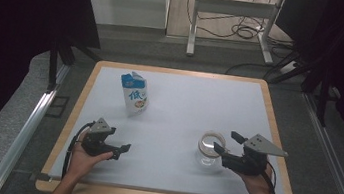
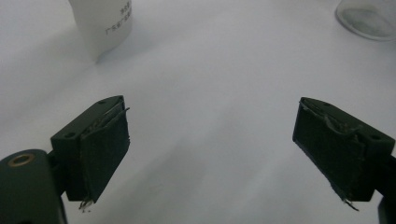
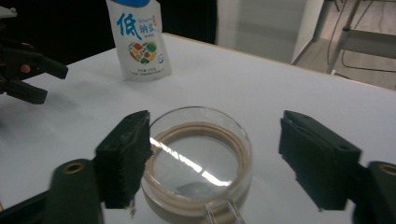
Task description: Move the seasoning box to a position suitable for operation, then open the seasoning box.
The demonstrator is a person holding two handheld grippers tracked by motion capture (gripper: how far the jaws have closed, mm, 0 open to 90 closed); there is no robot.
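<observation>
— What's on the left?

— The left gripper (image 1: 125,150), near edge of the table (image 1: 269,107), jaws spread wide over bare surface. Farther back stands a white and blue pouch (image 1: 134,93), upright.

— And to the right?

— A glass cup (image 1: 211,149), near right. The right gripper (image 1: 227,143) straddles it, jaws apart: one pad looks against the rim, the other stands clear, so nothing is gripped.

Glass cup (image 1: 210,151) is sitting near the tabletop's (image 1: 190,99) right front corner; the pouch (image 1: 134,93) is standing left of centre, farther back.
</observation>
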